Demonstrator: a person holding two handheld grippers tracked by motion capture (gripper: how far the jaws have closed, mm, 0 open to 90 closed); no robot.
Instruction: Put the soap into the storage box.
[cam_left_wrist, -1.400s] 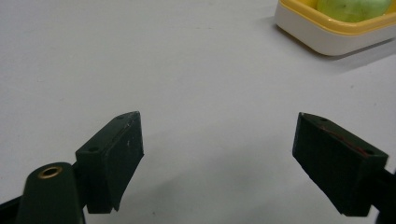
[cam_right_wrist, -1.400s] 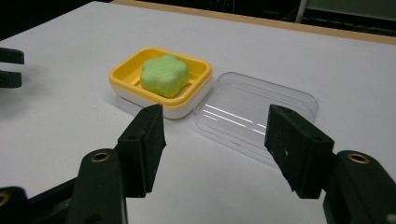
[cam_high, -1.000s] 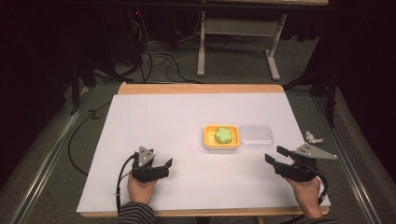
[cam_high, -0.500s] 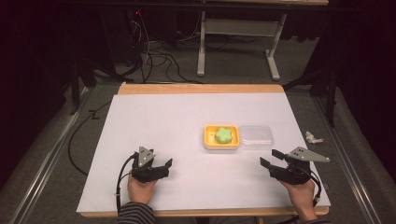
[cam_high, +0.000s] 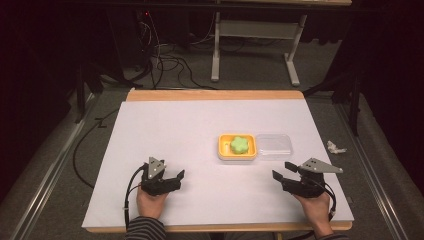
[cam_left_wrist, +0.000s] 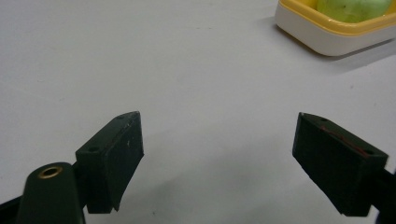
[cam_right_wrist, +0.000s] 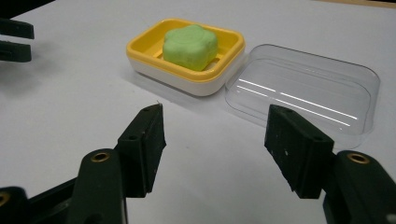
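The green soap (cam_right_wrist: 190, 46), flower-shaped, lies in the yellow soap dish (cam_right_wrist: 154, 65), which rests on the tabletop (cam_high: 180, 130) ahead of the right gripper (cam_right_wrist: 215, 133) and slightly to its left. Just beside the dish, directly ahead of that gripper and a little to its right, the clear lid (cam_right_wrist: 303, 91) lies upturned on the tabletop, its edge touching or nearly touching the dish; I cannot tell which. The lid holds nothing.

Judging by this, the dish is open with the soap seated in it, and the work still to come looks like either closing the lid over the dish or lifting the soap out; neither has begun, since nothing is held.

The right gripper's jaws stand apart with only bare tabletop between them, short of both dish and lid. The left gripper (cam_left_wrist: 217, 158) is spread wide and empty too, with the dish ahead and to its right, well apart from it.
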